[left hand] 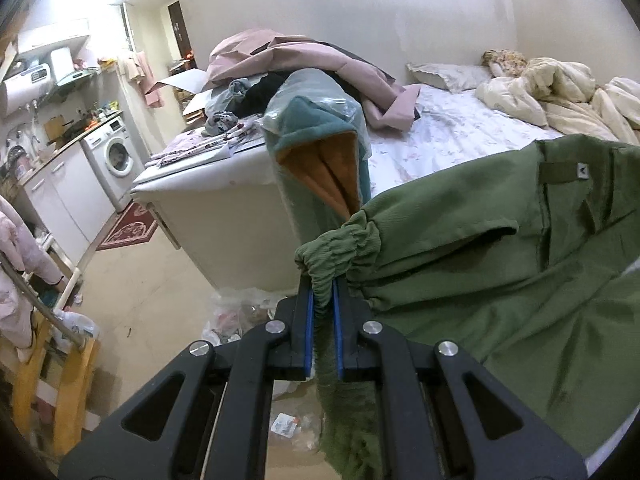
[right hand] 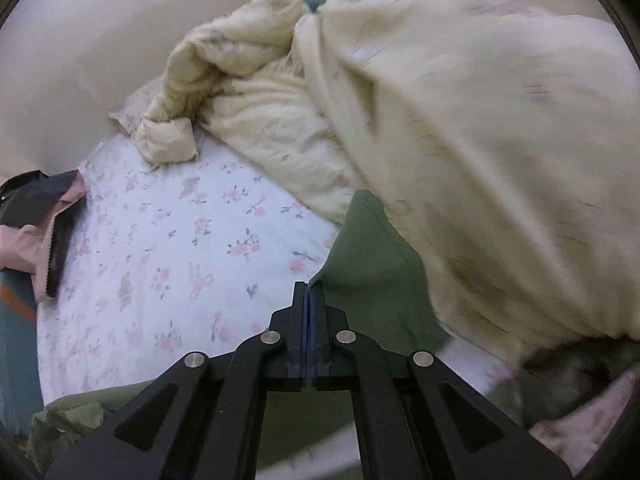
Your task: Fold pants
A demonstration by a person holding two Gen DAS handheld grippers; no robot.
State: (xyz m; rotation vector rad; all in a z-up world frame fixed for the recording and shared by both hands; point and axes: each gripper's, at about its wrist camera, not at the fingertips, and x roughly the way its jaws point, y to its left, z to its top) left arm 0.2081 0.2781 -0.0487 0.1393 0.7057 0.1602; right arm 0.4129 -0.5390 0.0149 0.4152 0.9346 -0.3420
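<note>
While the left gripper [left hand: 323, 300] clamped the green pants' [left hand: 500, 264] elastic waistband, the right gripper [right hand: 311, 296] pinched an edge, lifting them for folding.

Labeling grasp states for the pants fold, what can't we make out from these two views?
- Right gripper: jaws closed at the pants edge; right view doesn't show cloth between them.
- Pants legs: cut off by the frame in the left view, under the duvet in the right.
- Duvet: blurred on the right side.
- Left gripper: clamps the waistband; cloth below hangs out of frame.
</note>
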